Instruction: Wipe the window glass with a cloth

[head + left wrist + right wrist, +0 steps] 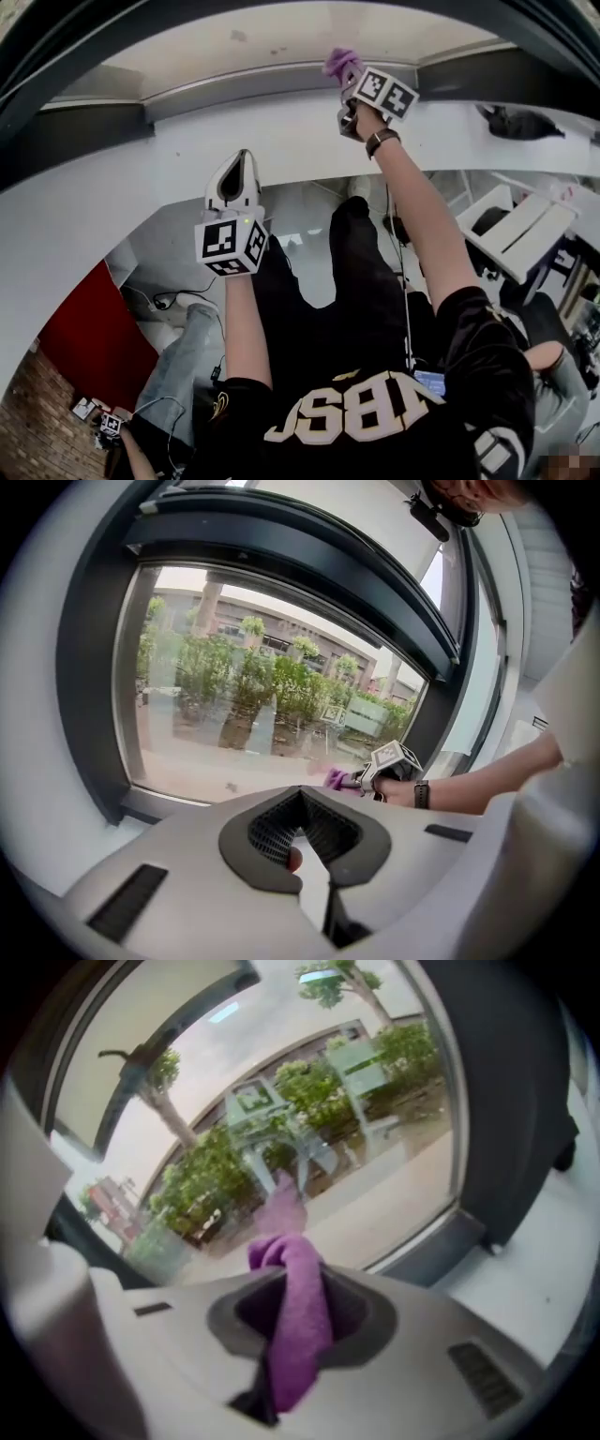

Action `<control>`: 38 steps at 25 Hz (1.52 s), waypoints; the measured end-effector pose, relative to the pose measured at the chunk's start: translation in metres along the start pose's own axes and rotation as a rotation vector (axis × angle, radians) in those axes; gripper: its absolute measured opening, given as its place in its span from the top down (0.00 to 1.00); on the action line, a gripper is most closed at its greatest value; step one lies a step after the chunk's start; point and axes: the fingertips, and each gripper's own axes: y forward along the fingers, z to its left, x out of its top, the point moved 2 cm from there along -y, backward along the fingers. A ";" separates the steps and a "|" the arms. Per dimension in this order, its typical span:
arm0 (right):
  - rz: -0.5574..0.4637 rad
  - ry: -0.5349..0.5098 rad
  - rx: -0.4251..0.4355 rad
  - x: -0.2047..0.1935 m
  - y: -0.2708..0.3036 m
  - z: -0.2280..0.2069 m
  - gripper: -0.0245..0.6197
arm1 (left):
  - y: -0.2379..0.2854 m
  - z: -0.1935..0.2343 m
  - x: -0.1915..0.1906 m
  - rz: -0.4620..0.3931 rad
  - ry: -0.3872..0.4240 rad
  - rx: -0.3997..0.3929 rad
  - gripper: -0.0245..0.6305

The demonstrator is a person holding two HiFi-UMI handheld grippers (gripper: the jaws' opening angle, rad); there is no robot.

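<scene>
Cloth (340,64) pinched in my right hand-held gripper (348,91), touching the window glass (281,1101); left hand-held gripper (232,175) pressed together, near that glass.

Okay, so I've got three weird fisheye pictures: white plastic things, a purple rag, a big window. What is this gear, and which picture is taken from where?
There is no robot here. A person holds a two-jaw clamp with a camera in each hand. The head view looks down from the person's head at both arms over the white sill. The other two views look along each clamp's own jaws at the window glass. The right hand-held gripper is shut on a purple cloth, whose tip seems to touch the glass. The left hand-held gripper is shut and empty.
</scene>
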 end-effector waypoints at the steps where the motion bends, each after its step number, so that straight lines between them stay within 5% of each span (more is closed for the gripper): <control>1: -0.025 0.044 -0.039 0.015 -0.011 -0.032 0.84 | 0.010 -0.017 -0.002 0.000 0.001 -0.018 0.94; 6: -0.115 0.201 -0.161 0.080 -0.051 -0.143 0.84 | 0.055 -0.079 -0.008 -0.021 -0.006 -0.073 0.94; 11: -0.067 0.176 -0.155 0.070 -0.065 -0.156 0.84 | 0.061 -0.098 -0.013 -0.014 -0.020 -0.071 0.94; 18: 0.112 -0.110 0.092 -0.030 -0.008 0.003 0.84 | 0.033 -0.029 0.000 -0.034 0.029 0.002 0.94; 23: 0.244 -0.363 0.317 -0.142 0.048 0.165 0.84 | -0.017 0.075 -0.001 -0.005 0.044 0.108 0.94; 29: 0.298 -0.587 0.589 -0.248 0.105 0.336 0.84 | -0.082 0.173 0.010 -0.082 -0.009 0.197 0.94; 35: 0.338 -0.627 0.612 -0.305 0.154 0.414 0.84 | -0.112 0.212 0.004 -0.078 -0.061 0.209 0.94; 38: 0.321 -0.528 0.553 -0.295 0.180 0.413 0.84 | -0.106 0.213 -0.002 -0.040 -0.025 0.193 0.94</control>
